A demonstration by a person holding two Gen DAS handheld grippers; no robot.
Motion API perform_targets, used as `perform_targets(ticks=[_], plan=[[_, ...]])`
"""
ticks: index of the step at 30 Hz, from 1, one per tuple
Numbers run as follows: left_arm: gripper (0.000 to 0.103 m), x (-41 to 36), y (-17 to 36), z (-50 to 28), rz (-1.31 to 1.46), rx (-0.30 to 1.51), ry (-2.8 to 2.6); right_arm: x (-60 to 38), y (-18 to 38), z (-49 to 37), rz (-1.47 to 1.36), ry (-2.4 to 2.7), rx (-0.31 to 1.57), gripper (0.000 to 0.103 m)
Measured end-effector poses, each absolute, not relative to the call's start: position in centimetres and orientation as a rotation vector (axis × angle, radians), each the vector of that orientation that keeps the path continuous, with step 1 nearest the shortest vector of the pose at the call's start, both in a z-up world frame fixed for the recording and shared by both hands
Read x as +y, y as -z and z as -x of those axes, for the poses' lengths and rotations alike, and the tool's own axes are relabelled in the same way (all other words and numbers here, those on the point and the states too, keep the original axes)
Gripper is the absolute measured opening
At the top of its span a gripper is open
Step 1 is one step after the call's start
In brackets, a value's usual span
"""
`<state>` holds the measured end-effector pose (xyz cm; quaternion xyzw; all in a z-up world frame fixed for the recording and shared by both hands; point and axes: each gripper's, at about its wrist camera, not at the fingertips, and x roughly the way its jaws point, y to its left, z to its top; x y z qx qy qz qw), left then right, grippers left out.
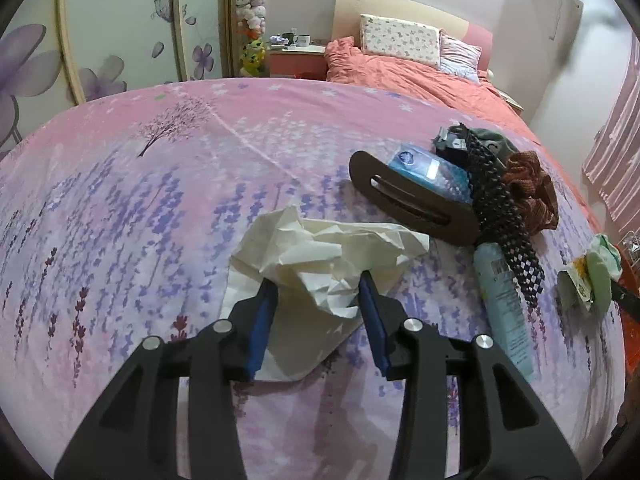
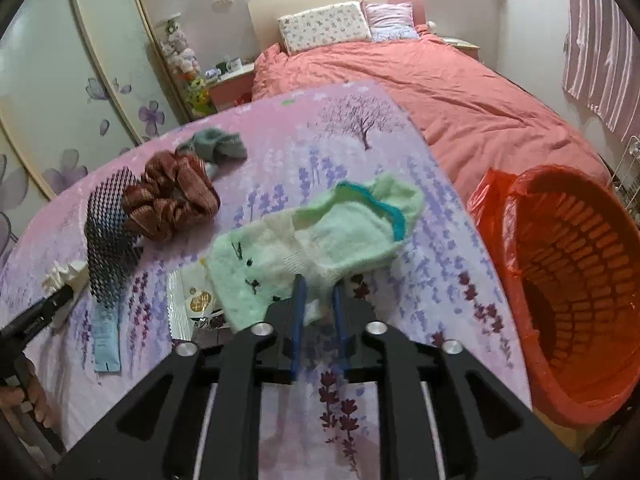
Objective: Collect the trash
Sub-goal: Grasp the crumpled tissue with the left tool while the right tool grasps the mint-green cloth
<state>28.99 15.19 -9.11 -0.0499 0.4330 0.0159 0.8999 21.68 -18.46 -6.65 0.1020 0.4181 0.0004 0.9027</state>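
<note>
A crumpled white tissue (image 1: 320,256) lies on the lavender-print bedspread (image 1: 140,208). My left gripper (image 1: 316,284) has its blue pads closed against the tissue's bunched near part. In the right wrist view my right gripper (image 2: 318,292) is shut on the edge of a mint green sock (image 2: 316,240), which hangs just above the spread, slightly blurred. A torn snack wrapper (image 2: 196,304) lies under the sock's left end. The left wrist view shows the same sock (image 1: 604,268) and wrapper (image 1: 576,284) at its far right. An orange basket (image 2: 580,280) lined with a red bag stands right of the sock.
Right of the tissue lie a dark brown flat board (image 1: 408,208), a blue tissue pack (image 1: 428,172), a black checkered band (image 1: 500,208), a brown scrunchie (image 1: 532,192) and a pale blue tube (image 1: 504,300). A grey-green sock (image 2: 218,146) lies further back. A hand (image 2: 24,396) holds the left gripper.
</note>
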Motion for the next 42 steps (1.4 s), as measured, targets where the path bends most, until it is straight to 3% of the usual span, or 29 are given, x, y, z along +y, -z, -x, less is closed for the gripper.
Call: perform_targets(ticks=[3, 8, 12, 22, 26, 28, 30, 35, 41, 42], plan=[[0.042, 14.8, 9.3, -29.1, 0.081, 0.894, -0.037, -18.4, 6.0, -21.7, -0.212, 0.017, 0.837, 0.029], [0.042, 14.9, 9.3, -29.1, 0.109, 0.891, -0.027, -16.9, 6.7, -22.9, -0.160, 0.015, 0.851, 0.029], [0.042, 15.1, 9.4, -28.9, 0.121, 0.890, -0.023, -16.5, 7.7, -23.7, -0.123, 0.023, 0.872, 0.008], [0.042, 15.3, 9.4, -29.0, 0.115, 0.892, -0.025, -19.1, 4.7, -22.9, -0.219, 0.003, 0.795, 0.006], [0.042, 15.0, 9.4, -29.2, 0.112, 0.893, -0.028, -18.7, 6.5, -23.4, -0.171, 0.047, 0.871, 0.012], [0.042, 14.9, 9.4, -29.2, 0.110, 0.894, -0.028, -18.6, 6.4, -23.0, -0.176, 0.062, 0.841, 0.018], [0.042, 14.9, 9.4, -29.2, 0.112, 0.893, -0.027, -18.2, 5.8, -22.6, -0.160, 0.076, 0.805, 0.031], [0.042, 14.9, 9.5, -29.2, 0.120, 0.891, -0.023, -17.2, 4.7, -22.8, -0.066, 0.133, 0.712, 0.032], [0.042, 15.0, 9.5, -29.1, 0.119, 0.891, -0.023, -15.7, 7.8, -24.6, 0.027, 0.059, 0.827, 0.032], [0.042, 15.0, 9.5, -29.1, 0.120, 0.891, -0.023, -15.6, 8.3, -24.9, 0.036, 0.054, 0.859, 0.028]])
